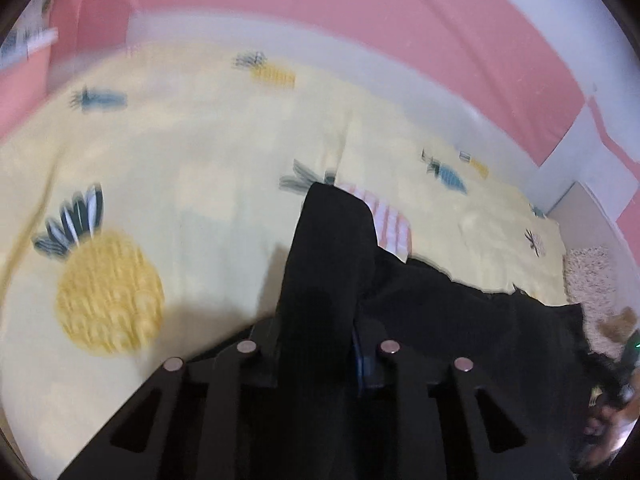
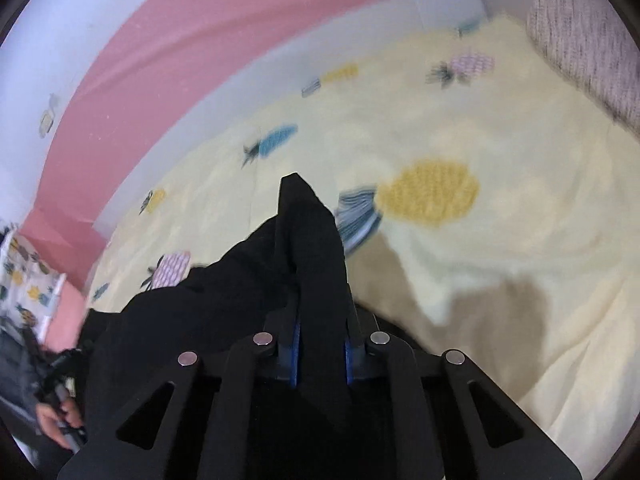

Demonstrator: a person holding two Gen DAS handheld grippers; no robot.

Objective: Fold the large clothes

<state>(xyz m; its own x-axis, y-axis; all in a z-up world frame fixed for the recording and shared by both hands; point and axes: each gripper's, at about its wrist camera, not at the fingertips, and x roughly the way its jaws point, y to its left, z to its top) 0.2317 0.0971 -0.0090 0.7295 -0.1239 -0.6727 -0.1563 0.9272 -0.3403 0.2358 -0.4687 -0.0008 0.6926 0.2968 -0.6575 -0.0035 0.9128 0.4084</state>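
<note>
A large black garment (image 1: 440,312) hangs between my two grippers above a yellow bedsheet with pineapple prints (image 1: 180,168). My left gripper (image 1: 320,320) is shut on one edge of the black garment, which bunches up over its fingers and hides the tips. In the right wrist view, my right gripper (image 2: 320,312) is shut on another edge of the black garment (image 2: 208,312), with cloth rising in a peak between the blue-padded fingers (image 2: 295,344). The cloth stretches sideways toward the other gripper in both views. Both views are motion-blurred.
The bed sheet (image 2: 500,260) fills most of both views. A pink and white wall (image 1: 360,20) runs behind the bed. A pinkish knitted pillow (image 2: 588,40) lies at the far right. A shaggy beige rug (image 1: 588,280) lies beside the bed.
</note>
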